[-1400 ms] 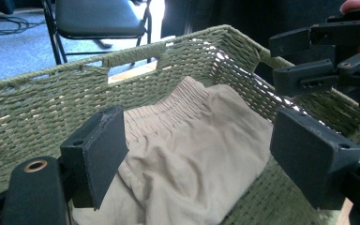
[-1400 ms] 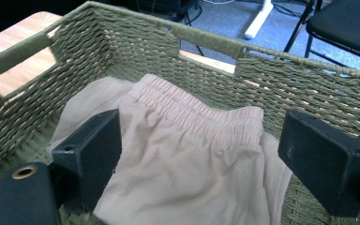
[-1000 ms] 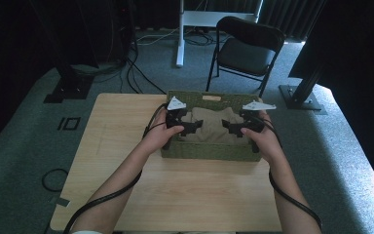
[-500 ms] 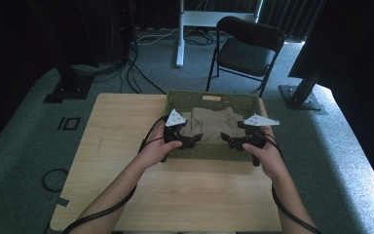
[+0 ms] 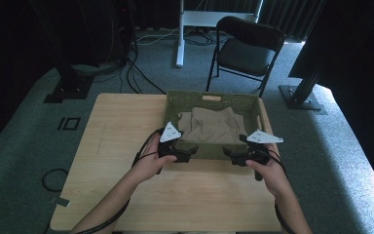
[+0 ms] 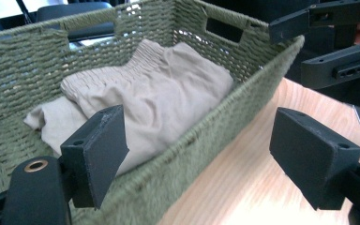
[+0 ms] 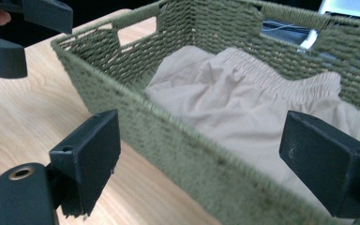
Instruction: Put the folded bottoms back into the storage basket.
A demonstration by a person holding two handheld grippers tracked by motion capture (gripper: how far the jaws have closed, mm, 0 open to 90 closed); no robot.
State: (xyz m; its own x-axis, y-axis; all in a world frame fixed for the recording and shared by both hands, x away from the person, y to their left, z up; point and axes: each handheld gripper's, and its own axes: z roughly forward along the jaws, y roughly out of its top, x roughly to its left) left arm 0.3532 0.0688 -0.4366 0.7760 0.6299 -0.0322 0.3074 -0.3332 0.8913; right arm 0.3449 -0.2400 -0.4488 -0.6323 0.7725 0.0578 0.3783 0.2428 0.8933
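A green woven basket [image 5: 213,100] sits at the far edge of the wooden table [image 5: 112,146], with a folded beige garment [image 5: 208,127] inside. The left tongs [image 5: 189,154] and right tongs [image 5: 230,157] both gape wide, each straddling the basket's near wall without pinching it.

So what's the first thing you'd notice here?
A green woven basket sits at the table's far edge, with tan cloth folded inside. Two black tongs, left and right, both open, flank its near wall. A black folding chair stands behind the table.
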